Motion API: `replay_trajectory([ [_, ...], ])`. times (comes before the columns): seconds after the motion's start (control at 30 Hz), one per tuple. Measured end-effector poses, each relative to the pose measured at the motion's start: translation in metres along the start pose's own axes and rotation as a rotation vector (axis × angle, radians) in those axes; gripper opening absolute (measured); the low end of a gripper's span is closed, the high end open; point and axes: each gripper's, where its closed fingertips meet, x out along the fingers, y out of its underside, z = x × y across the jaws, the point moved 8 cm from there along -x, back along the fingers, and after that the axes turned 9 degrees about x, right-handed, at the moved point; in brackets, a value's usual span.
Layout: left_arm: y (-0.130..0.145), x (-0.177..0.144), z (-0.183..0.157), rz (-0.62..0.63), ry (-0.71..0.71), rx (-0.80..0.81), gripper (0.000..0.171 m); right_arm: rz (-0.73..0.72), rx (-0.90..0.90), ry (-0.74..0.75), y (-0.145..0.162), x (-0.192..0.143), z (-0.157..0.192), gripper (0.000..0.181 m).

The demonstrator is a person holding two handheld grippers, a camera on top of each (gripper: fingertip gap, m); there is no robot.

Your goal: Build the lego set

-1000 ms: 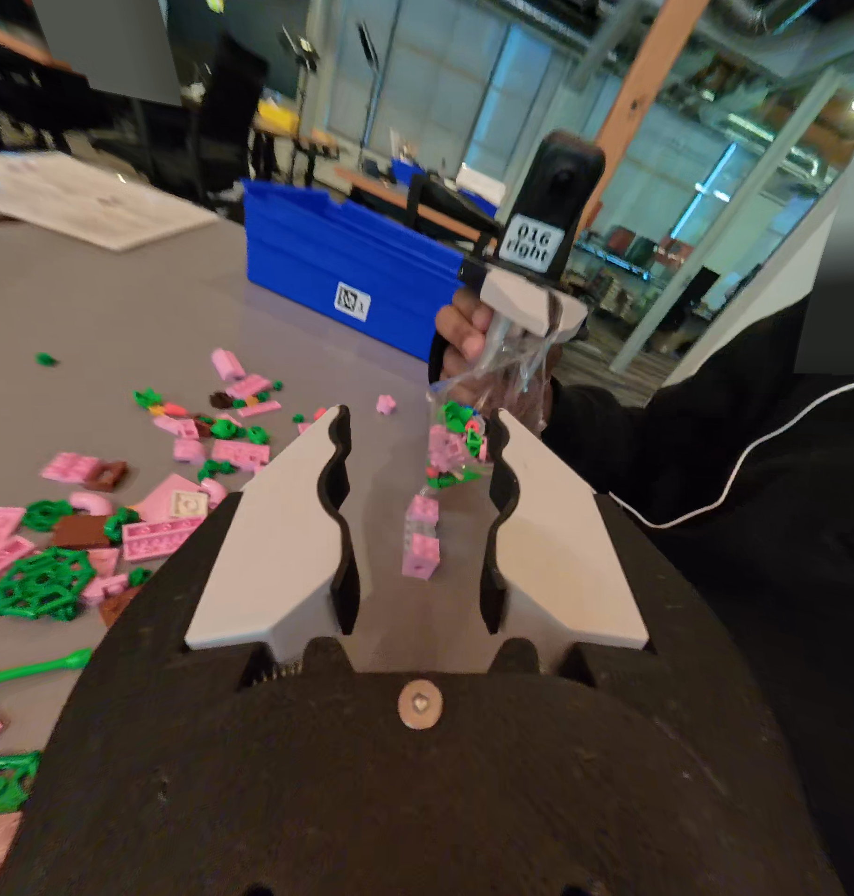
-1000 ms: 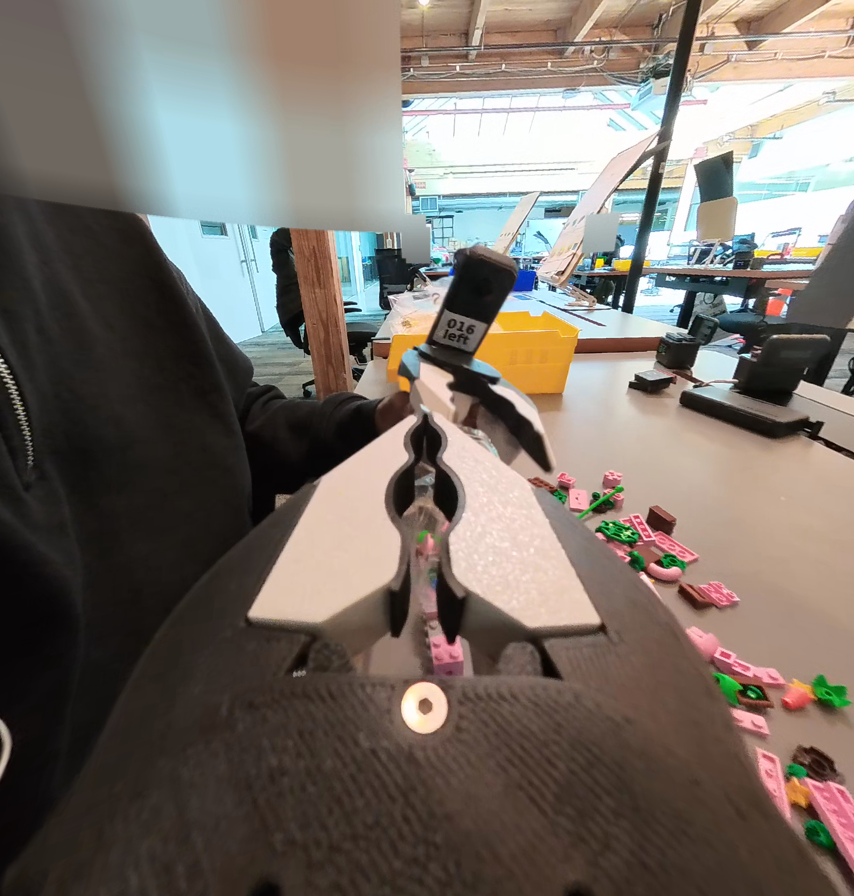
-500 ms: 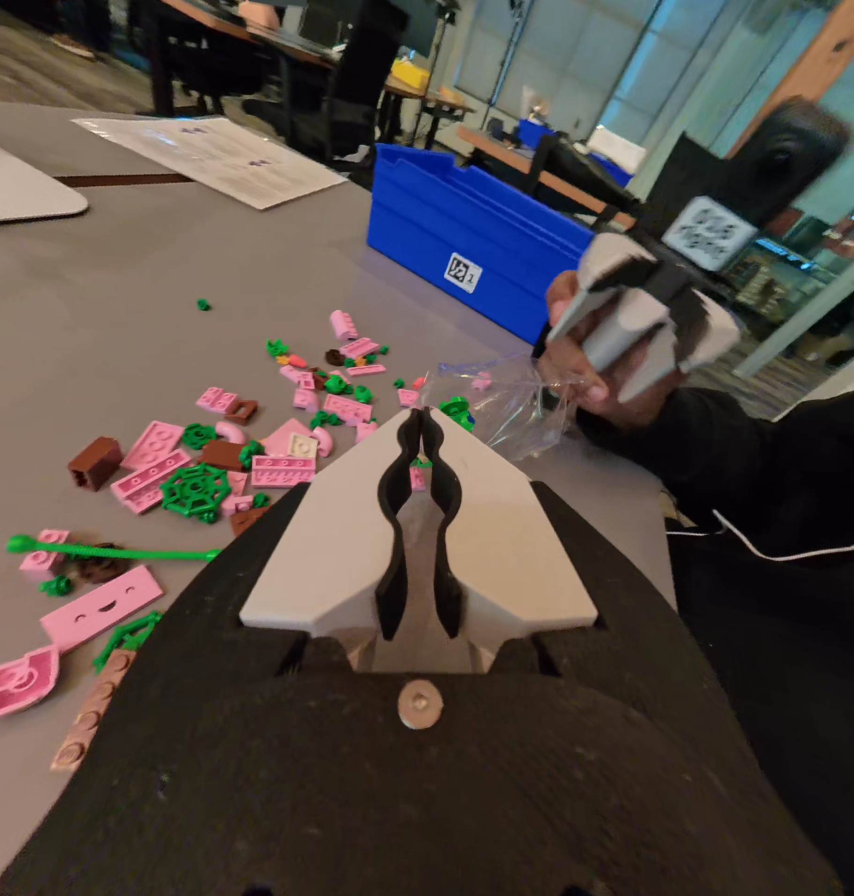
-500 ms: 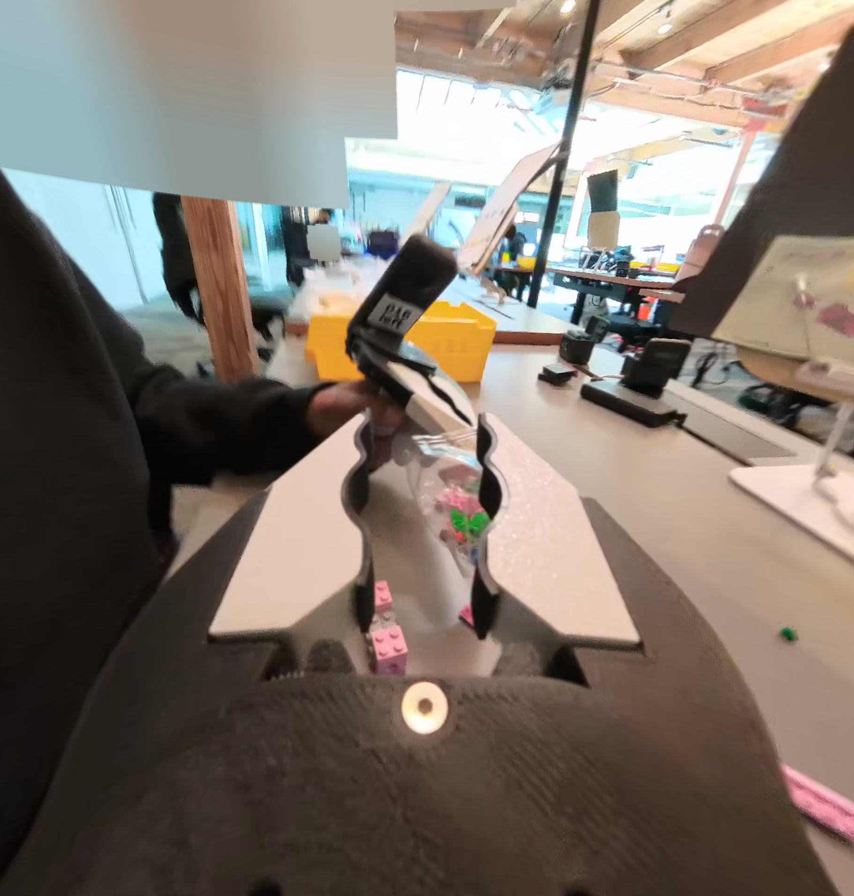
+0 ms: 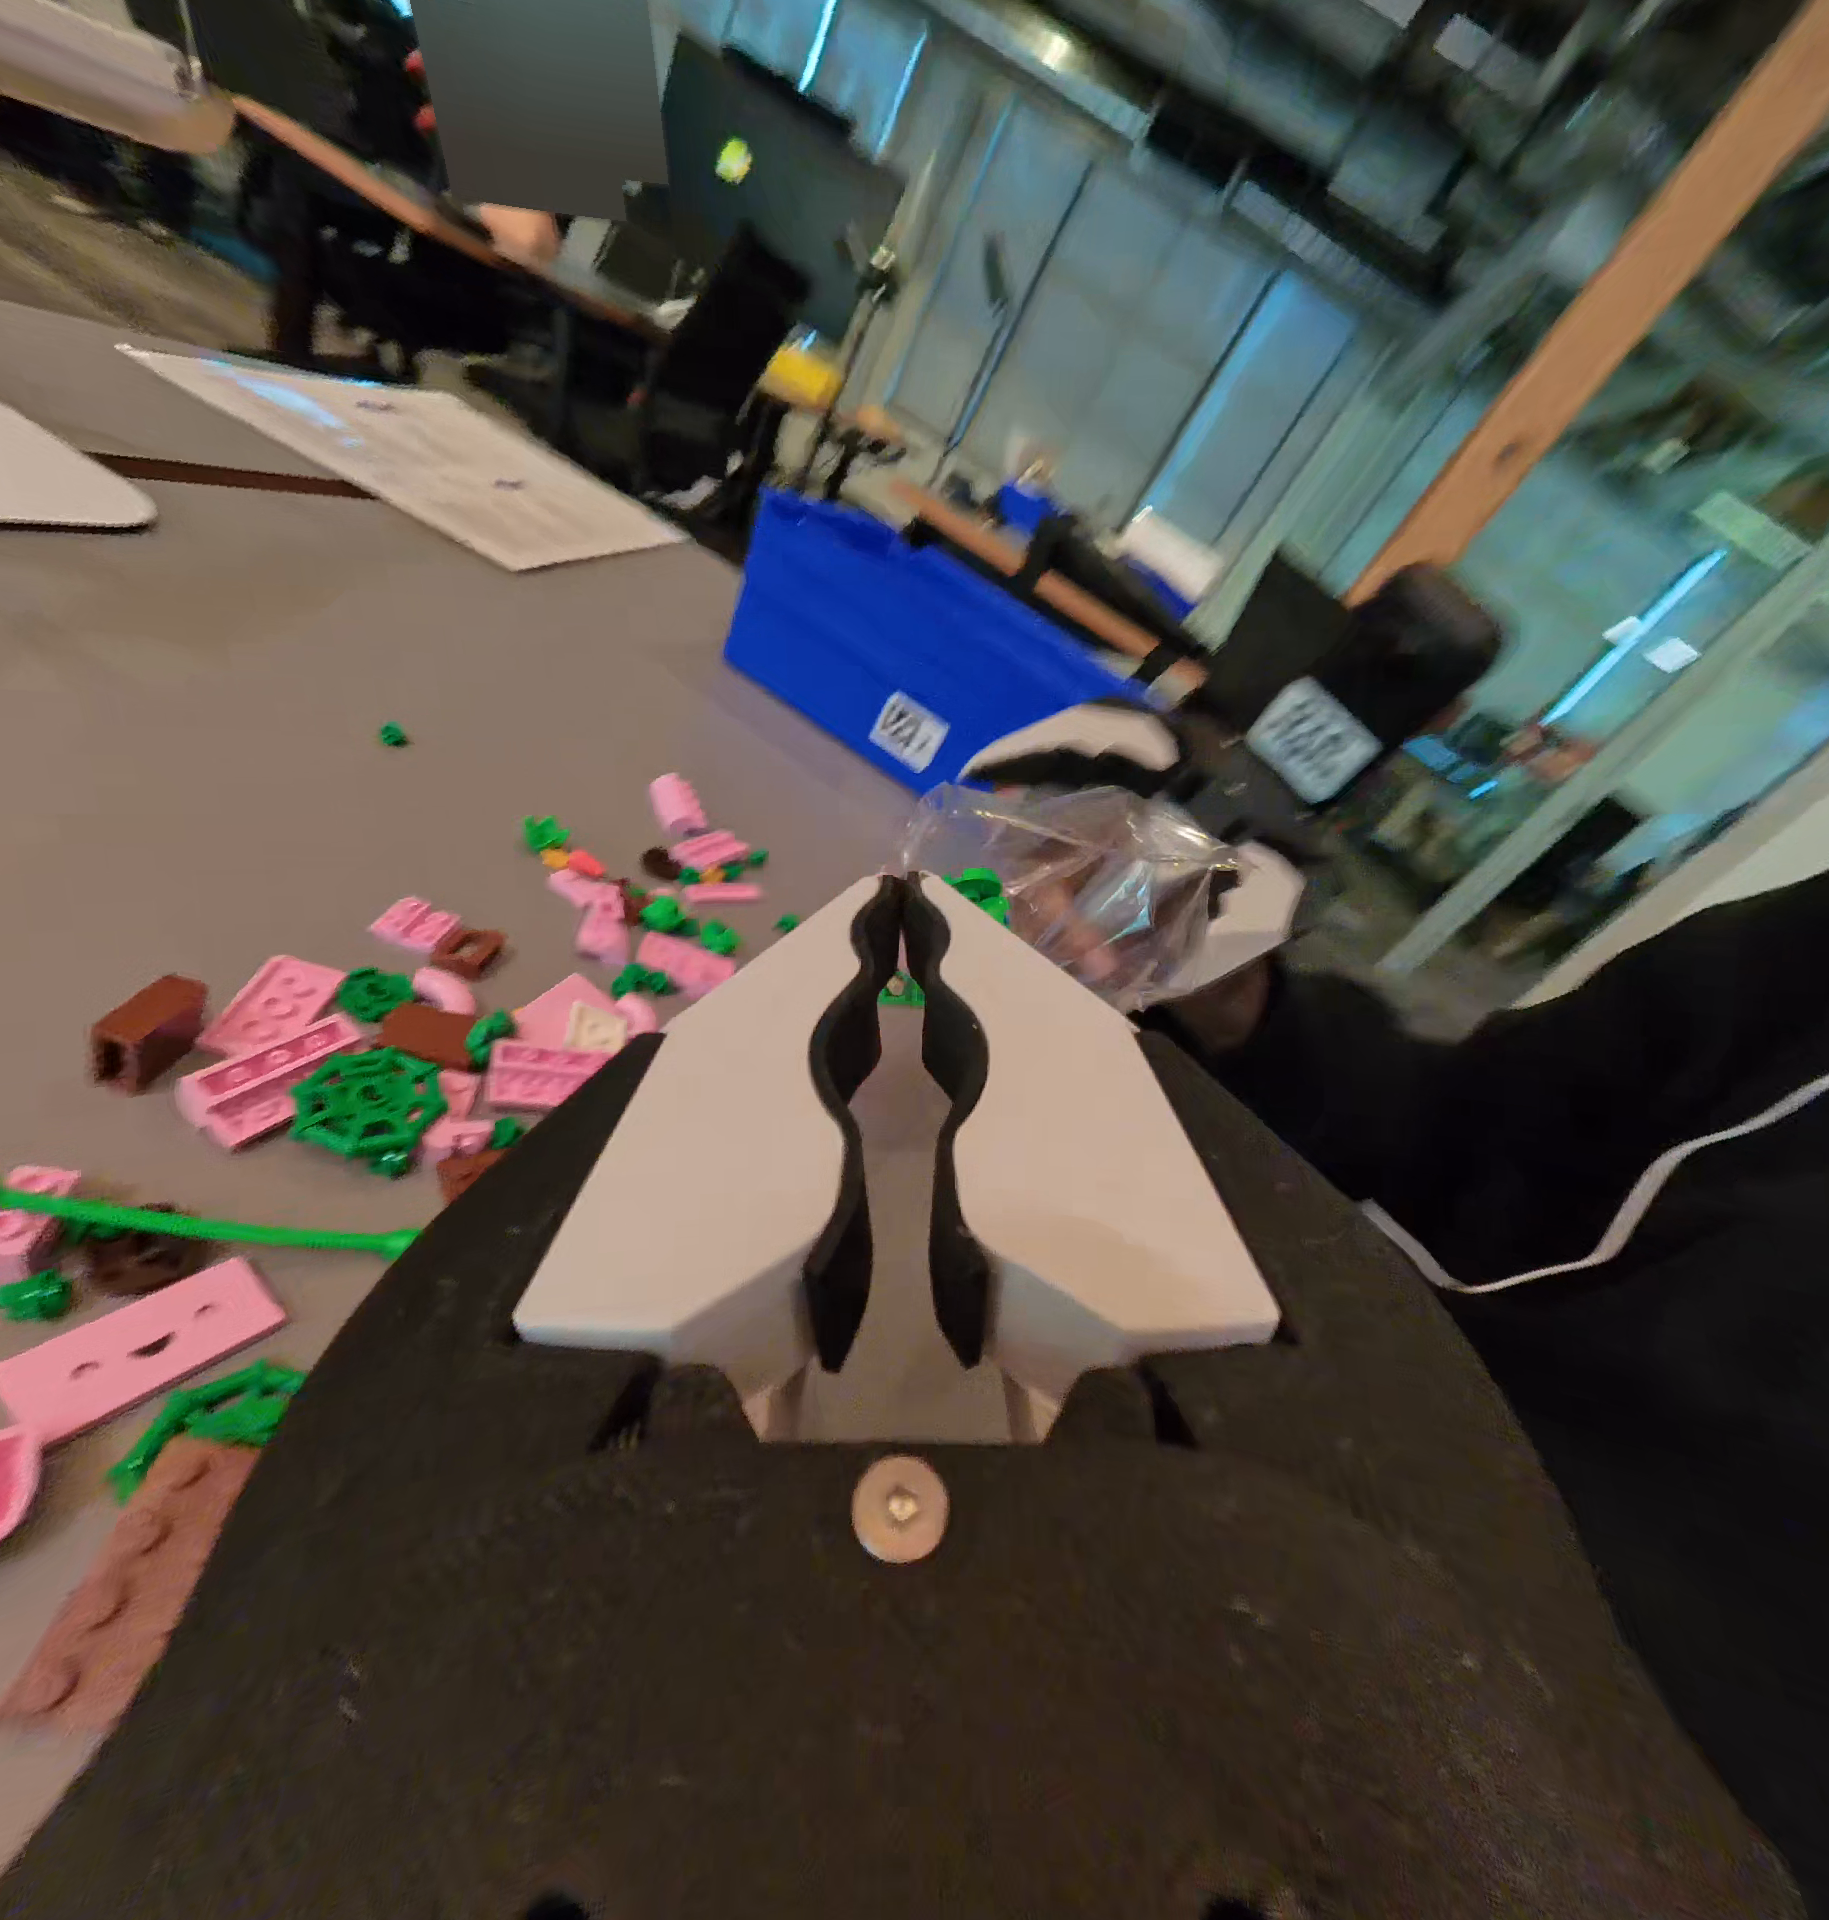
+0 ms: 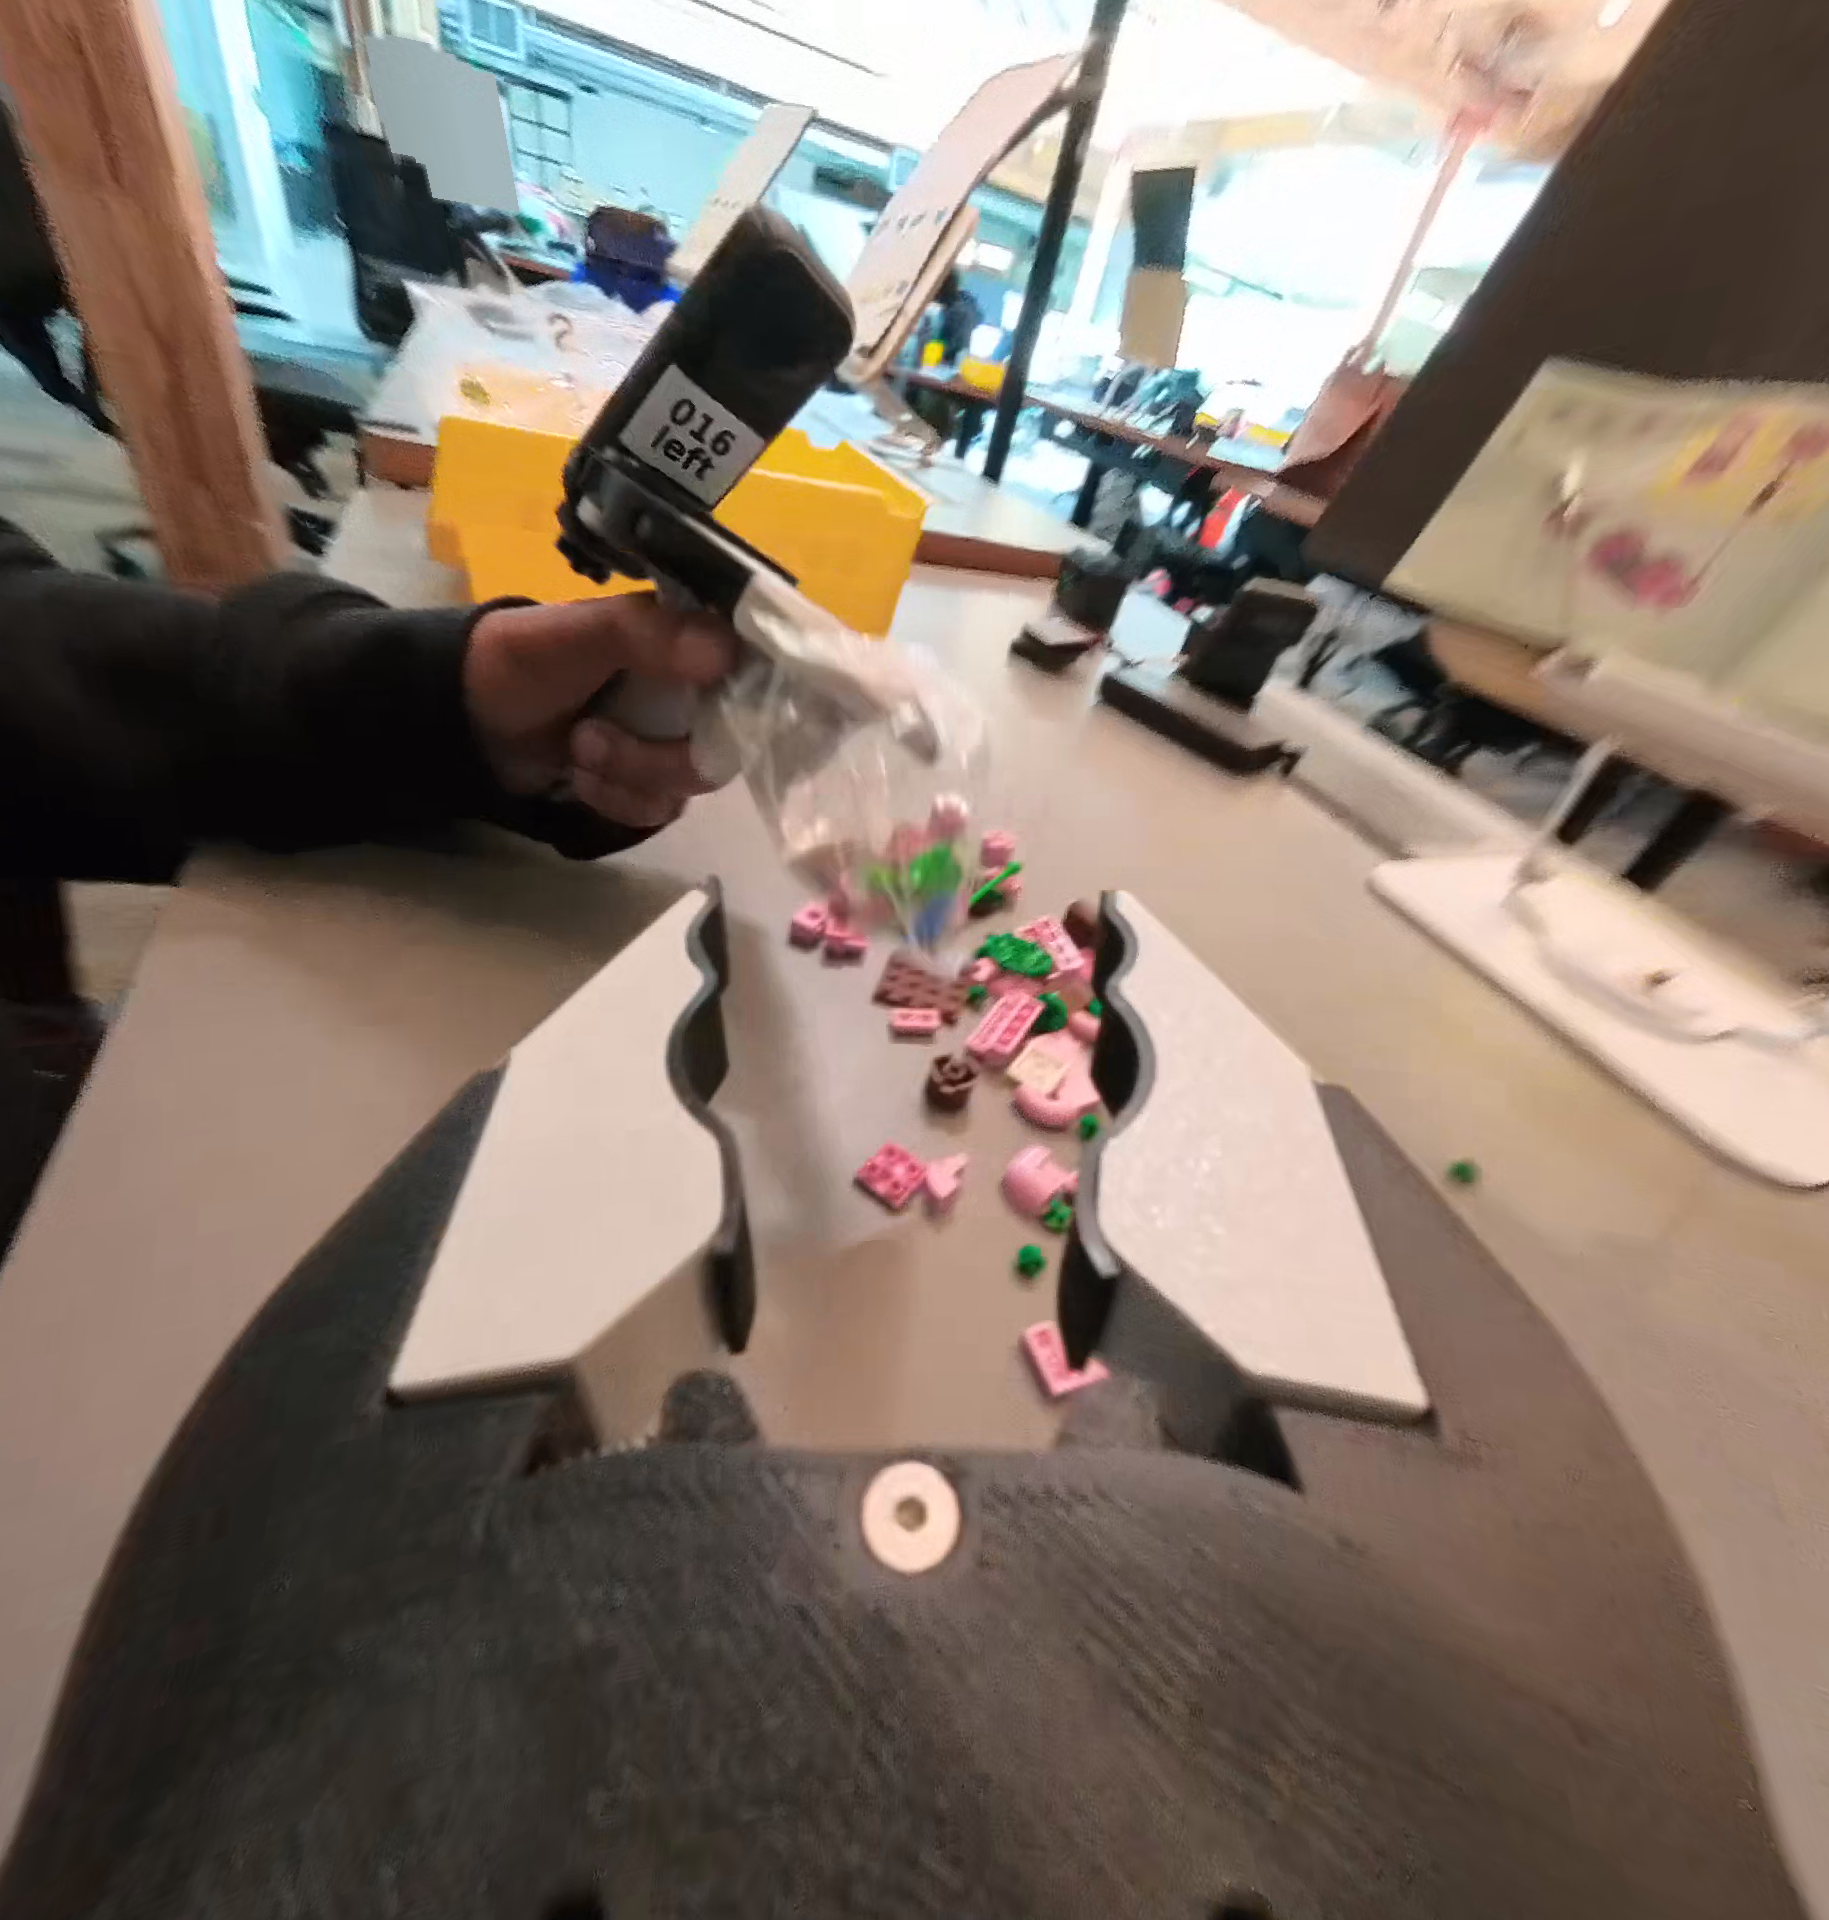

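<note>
Handover: between the earlier frames and this one the clear plastic bag passed from the right gripper to the left gripper; a second before, the right one was clamped on it and the left stood spread.
Left gripper: pressed together at the tips, pinching the neck of the bag, which hung below it over the table in the right wrist view.
Right gripper: spread wide and empty, drawn back to the near side of the bag, with loose pieces showing between its fingers.
Meaning for the task: judged from this, the job was at the unpacking stage; nothing on the table looked joined yet, and the bag seemed about to be emptied or set aside.
Bag contents: a small clump of pink and green pieces sat at its bottom; how many could not be told through the blur.
Loose lego pieces: pink plates, brown bricks, green web-like parts and a green stem lay scattered on the grey table, left of the left gripper.
Blue bin: far side of the table, contents not visible.
Yellow bin: far behind the left gripper, contents not visible.
Instruction sheet: lay flat at the far left.
</note>
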Motion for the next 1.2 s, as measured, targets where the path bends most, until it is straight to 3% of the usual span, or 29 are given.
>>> replay_trajectory([
  [0.1, -0.004, -0.006, 0.003, -0.092, 0.066, -0.094, 0.0, 0.05, 0.088, -0.054, 0.004, 0.004, -0.001, 0.056],
  [0.4, 0.001, 0.003, -0.004, -0.046, 0.12, -0.1, 0.0, -0.06, -0.04, -0.03, -0.004, 0.002, 0.012, 0.026],
  [0.5, 0.001, 0.003, -0.005, -0.036, 0.111, -0.078, 0.0, -0.08, -0.052, -0.027, -0.007, -0.002, 0.011, 0.001],
  [0.67, 0.0, 0.004, -0.007, -0.044, 0.117, -0.061, 0.0, -0.112, -0.007, -0.033, -0.011, -0.007, 0.007, 0.0],
  [0.8, -0.002, 0.002, -0.003, -0.066, 0.044, -0.031, 0.033, -0.164, 0.072, 0.017, -0.016, -0.015, -0.007, 0.0],
  [0.9, -0.003, 0.002, -0.003, -0.075, 0.018, -0.011, 0.034, -0.186, 0.165, 0.078, -0.022, -0.025, -0.026, 0.0],
  [1.03, -0.002, 0.005, -0.006, -0.059, 0.019, 0.007, 0.034, -0.031, 0.106, 0.243, -0.037, -0.031, -0.055, 0.0],
  [1.13, -0.001, 0.005, -0.007, -0.049, 0.005, 0.033, 0.032, 0.21, 0.039, 0.418, -0.051, -0.032, -0.088, 0.0],
  [1.2, -0.002, 0.004, -0.008, -0.052, -0.005, 0.051, 0.031, 0.383, 0.018, 0.45, -0.057, -0.029, -0.109, 0.0],
])
